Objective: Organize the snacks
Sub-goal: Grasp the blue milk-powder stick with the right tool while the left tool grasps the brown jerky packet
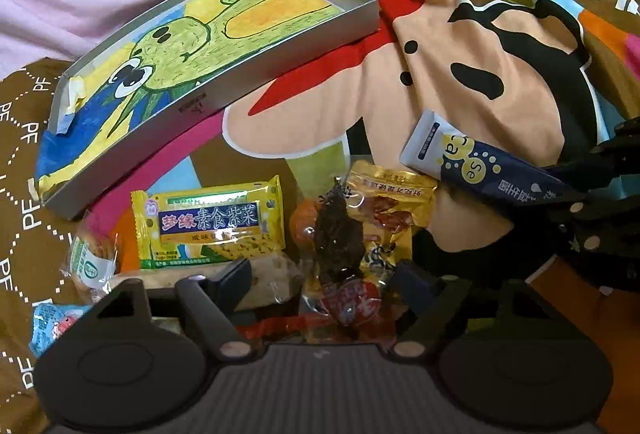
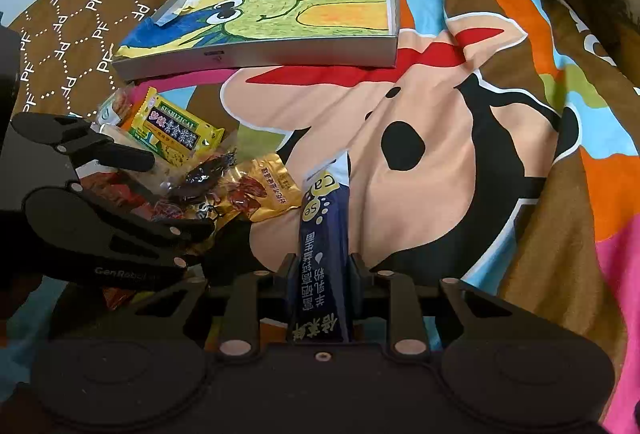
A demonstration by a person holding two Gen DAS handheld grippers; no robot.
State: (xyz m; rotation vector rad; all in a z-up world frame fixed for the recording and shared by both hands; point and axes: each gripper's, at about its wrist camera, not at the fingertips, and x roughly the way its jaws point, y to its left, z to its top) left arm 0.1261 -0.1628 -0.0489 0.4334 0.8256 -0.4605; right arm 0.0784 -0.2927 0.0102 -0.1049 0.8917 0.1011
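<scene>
Covering the bed, a cartoon-print blanket bears a shallow box

At the bottom centre of the frame the right gripper clamps a dark blue stick sachet, which points up the frame. Left of it lies a pile of snacks: a gold packet and a yellow seaweed packet. The left gripper reaches in from the left edge over that pile. A shallow grey tray with a green cartoon drawing sits at upper centre on the cartoon bedspread.
</scene>
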